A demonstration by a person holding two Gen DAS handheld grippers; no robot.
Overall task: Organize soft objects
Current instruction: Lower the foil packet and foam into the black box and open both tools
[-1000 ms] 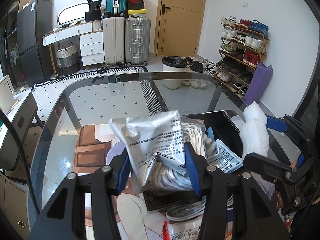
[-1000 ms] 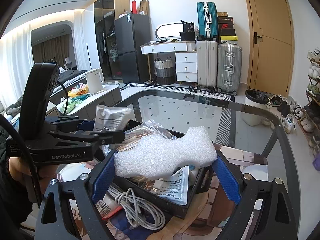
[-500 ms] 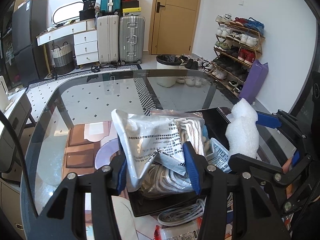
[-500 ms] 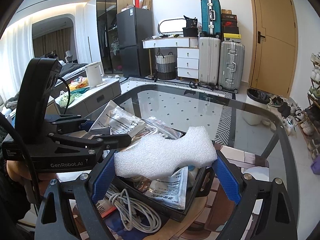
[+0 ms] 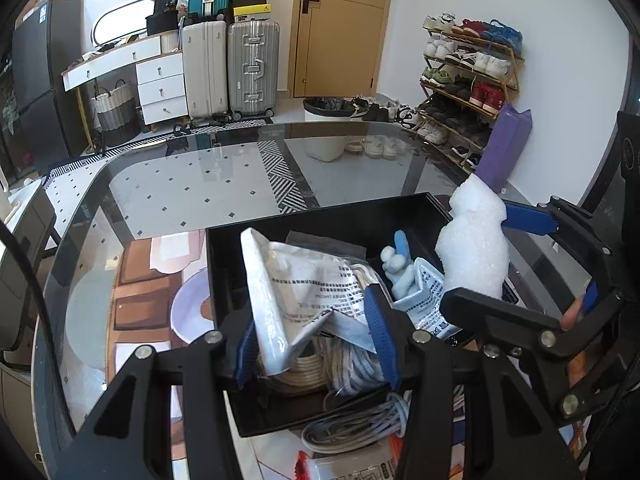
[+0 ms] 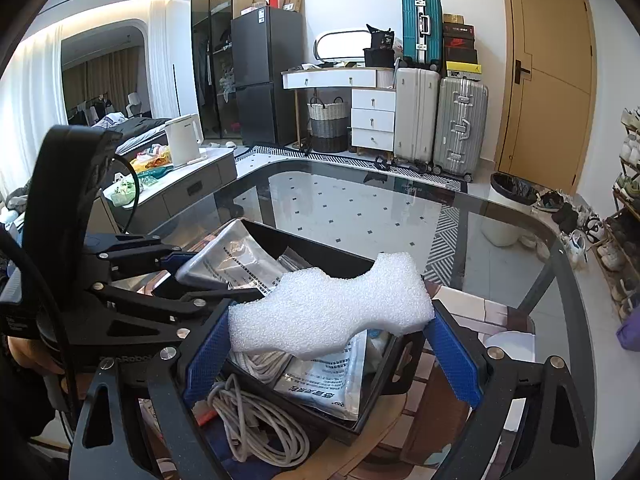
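My left gripper (image 5: pixel 314 334) is shut on a crumpled silver printed pouch (image 5: pixel 292 284), holding it low over the black bin (image 5: pixel 320 220). From the right wrist view the same pouch (image 6: pixel 232 260) pokes out beside the left gripper (image 6: pixel 176 268). A wavy white foam piece (image 6: pixel 328 306) spans the blue pads of my right gripper (image 6: pixel 332 344), which is shut on it just above the bin (image 6: pixel 396 376). In the left wrist view the foam (image 5: pixel 474 248) stands on end at the right. Inside the bin lie a printed bag (image 6: pixel 332 376) and a small blue-white plush (image 5: pixel 398 268).
Coiled grey cables (image 6: pixel 256 420) lie on the mat in front of the bin. The bin stands on a glass table (image 5: pixel 200 184) with a patterned mat (image 5: pixel 140 280). Suitcases (image 6: pixel 440 120), a shoe rack (image 5: pixel 468 80) and a waste bin (image 5: pixel 326 120) stand beyond the table.
The left gripper has carried the silver pouch down and forward into the bin. The right gripper still holds the foam in the same place.
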